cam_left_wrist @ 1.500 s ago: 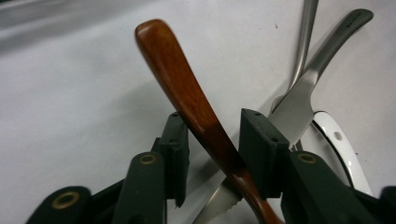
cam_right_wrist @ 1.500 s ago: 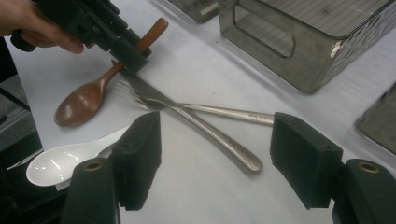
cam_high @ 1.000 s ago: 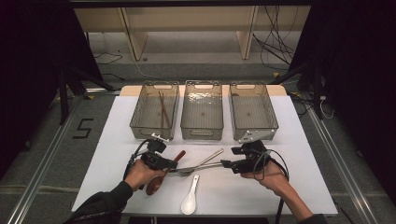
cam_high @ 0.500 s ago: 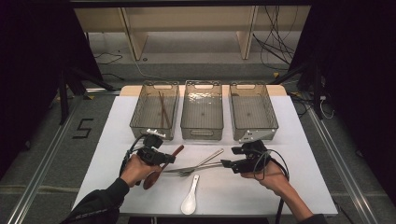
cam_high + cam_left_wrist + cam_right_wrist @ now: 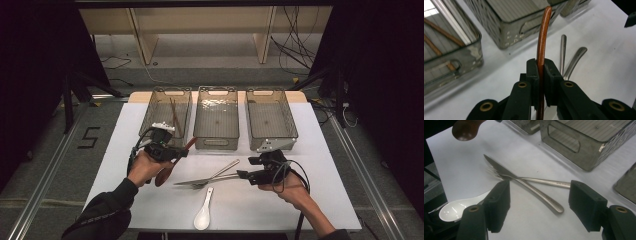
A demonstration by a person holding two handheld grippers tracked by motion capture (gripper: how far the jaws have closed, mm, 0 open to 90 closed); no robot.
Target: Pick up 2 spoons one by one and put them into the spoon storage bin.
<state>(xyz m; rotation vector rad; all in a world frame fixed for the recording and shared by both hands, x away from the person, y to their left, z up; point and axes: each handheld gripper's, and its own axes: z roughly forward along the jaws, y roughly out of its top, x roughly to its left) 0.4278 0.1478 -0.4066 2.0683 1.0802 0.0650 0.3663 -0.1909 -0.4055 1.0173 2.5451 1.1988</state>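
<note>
My left gripper [image 5: 176,151] sits left of centre in the high view, its jaws clamped tight on the handle of a brown wooden spoon [image 5: 167,170]. In the left gripper view that handle [image 5: 542,42] runs up between my pads [image 5: 533,75] and curves toward the top centre of the frame. The spoon's bowl hangs at the lower end, below my hand, clear of the white table [image 5: 320,200]; it also shows in the upper left corner of the right gripper view [image 5: 465,128]. My right gripper [image 5: 243,174] sits right of centre in the high view, jaws standing wide with nothing between the pads. In the right gripper view a steel knife [image 5: 524,183] and a fork [image 5: 534,180] lie crossed on the table just ahead of those jaws, untouched. A white spoon [image 5: 204,214] lies near the bottom centre of the high view, apart from both grippers. Three clear bins stand in a row across the upper middle: the left bin [image 5: 155,131] holds brown sticks, the middle bin [image 5: 216,142] and the right bin [image 5: 272,140] appear bare.
</note>
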